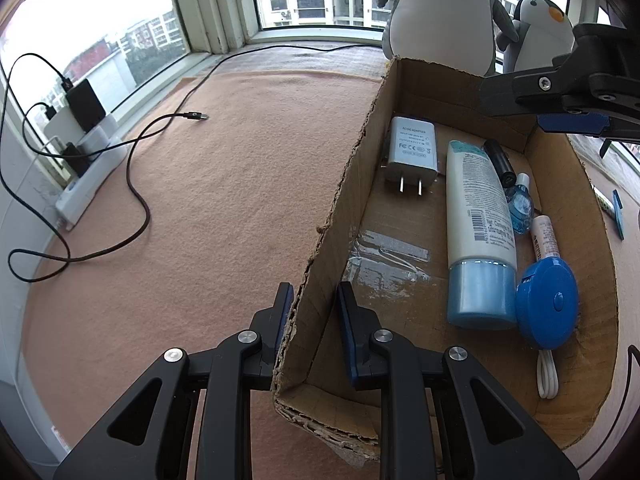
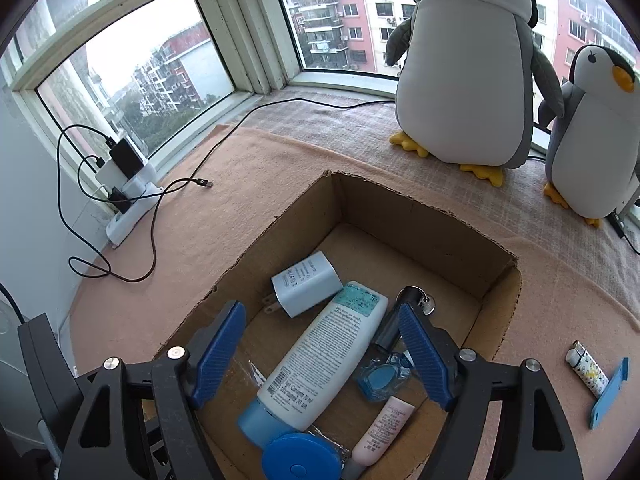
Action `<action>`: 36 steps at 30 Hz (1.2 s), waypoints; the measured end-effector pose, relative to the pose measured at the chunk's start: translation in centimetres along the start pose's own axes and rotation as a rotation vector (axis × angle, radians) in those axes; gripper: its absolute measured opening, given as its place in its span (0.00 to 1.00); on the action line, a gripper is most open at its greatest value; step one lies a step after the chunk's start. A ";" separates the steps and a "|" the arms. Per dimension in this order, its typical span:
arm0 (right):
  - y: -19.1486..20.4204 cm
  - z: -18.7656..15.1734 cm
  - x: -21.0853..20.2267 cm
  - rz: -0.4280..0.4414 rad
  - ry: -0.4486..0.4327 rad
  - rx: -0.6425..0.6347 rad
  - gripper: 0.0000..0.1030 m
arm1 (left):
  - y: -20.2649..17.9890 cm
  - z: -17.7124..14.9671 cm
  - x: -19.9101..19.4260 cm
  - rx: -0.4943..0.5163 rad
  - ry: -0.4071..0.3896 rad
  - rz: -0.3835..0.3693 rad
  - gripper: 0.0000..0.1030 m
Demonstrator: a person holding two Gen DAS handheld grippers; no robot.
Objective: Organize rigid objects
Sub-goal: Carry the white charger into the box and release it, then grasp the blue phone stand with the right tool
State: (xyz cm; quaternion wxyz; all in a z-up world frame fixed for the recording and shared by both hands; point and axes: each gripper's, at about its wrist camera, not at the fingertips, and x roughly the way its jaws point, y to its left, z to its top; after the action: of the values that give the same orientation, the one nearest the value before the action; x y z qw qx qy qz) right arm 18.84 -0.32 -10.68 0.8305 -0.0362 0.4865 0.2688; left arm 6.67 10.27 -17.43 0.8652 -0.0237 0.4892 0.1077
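Bay window (image 2: 192, 60) with pale green frames wraps the corner, flat overcast daylight, apartment blocks outside. Sill ledge covered by a peach felt mat (image 1: 208, 184). White power strip (image 2: 132, 208) with chargers by the glass, black cable (image 1: 136, 184) looping across the mat.

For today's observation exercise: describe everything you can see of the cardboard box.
The box is an open-topped brown corrugated cardboard tray with rough, torn edges and clear tape on its floor. It sits on a peach cloth. Inside lie a charger, a tube, a blue round case, a small pink tube and a blue bottle. The left gripper is shut on its near wall.
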 end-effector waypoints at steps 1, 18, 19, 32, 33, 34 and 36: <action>-0.2 0.0 -0.1 -0.005 -0.003 0.002 0.74 | 0.0 0.0 0.0 0.000 0.000 0.000 0.20; -11.8 -3.3 -7.1 -0.158 -0.092 0.263 0.73 | 0.0 0.0 0.1 0.004 0.000 0.000 0.20; -12.9 -3.8 -7.7 -0.179 -0.097 0.289 0.73 | 0.0 0.0 0.1 0.004 0.000 0.000 0.20; -25.0 -8.7 -8.2 -0.390 0.034 0.530 0.73 | 0.0 0.0 0.1 0.004 0.000 0.000 0.20; -25.3 -8.8 -7.9 -0.393 0.045 0.533 0.73 | 0.0 0.0 0.1 0.003 0.000 0.000 0.20; -25.5 -8.9 -7.7 -0.396 0.053 0.534 0.73 | 0.0 0.0 0.1 0.003 0.000 0.000 0.20; -25.6 -9.1 -7.2 -0.401 0.069 0.528 0.73 | 0.0 0.0 0.1 0.003 0.000 0.000 0.20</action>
State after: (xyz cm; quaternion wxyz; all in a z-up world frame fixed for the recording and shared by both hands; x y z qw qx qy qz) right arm 21.24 -28.05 -14.65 0.8306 0.0762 0.5504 -0.0367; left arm 6.70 10.28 -17.49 0.8652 -0.0223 0.4894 0.1069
